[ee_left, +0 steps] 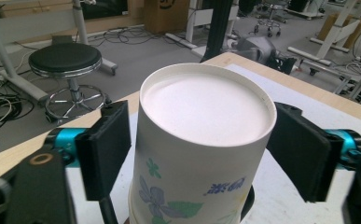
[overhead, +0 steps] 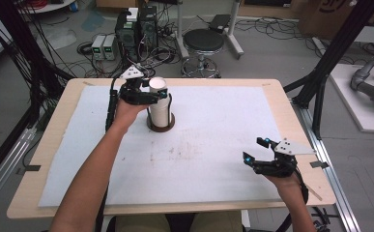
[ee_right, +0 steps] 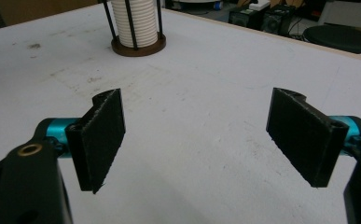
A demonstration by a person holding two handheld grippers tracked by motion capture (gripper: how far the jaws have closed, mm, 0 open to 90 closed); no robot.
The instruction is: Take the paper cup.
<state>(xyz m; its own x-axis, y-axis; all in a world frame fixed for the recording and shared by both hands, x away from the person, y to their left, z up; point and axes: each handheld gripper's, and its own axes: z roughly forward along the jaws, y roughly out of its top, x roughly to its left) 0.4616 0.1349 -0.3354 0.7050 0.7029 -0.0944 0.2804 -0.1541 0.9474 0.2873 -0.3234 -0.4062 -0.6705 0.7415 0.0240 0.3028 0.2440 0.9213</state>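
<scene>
Cup stack [ee_left: 201, 149] stands upright in its holder between our left gripper [ee_left: 201, 154] jaws, pads touching its top cup; our right gripper [ee_right: 206, 140], well apart, gapes empty.

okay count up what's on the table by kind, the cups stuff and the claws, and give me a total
Stack of paper cups: 1; how many cups are in it I cannot tell
Round brown holder with black rods: 1
Claws: 2, left claw and right claw
Total: 4
</scene>
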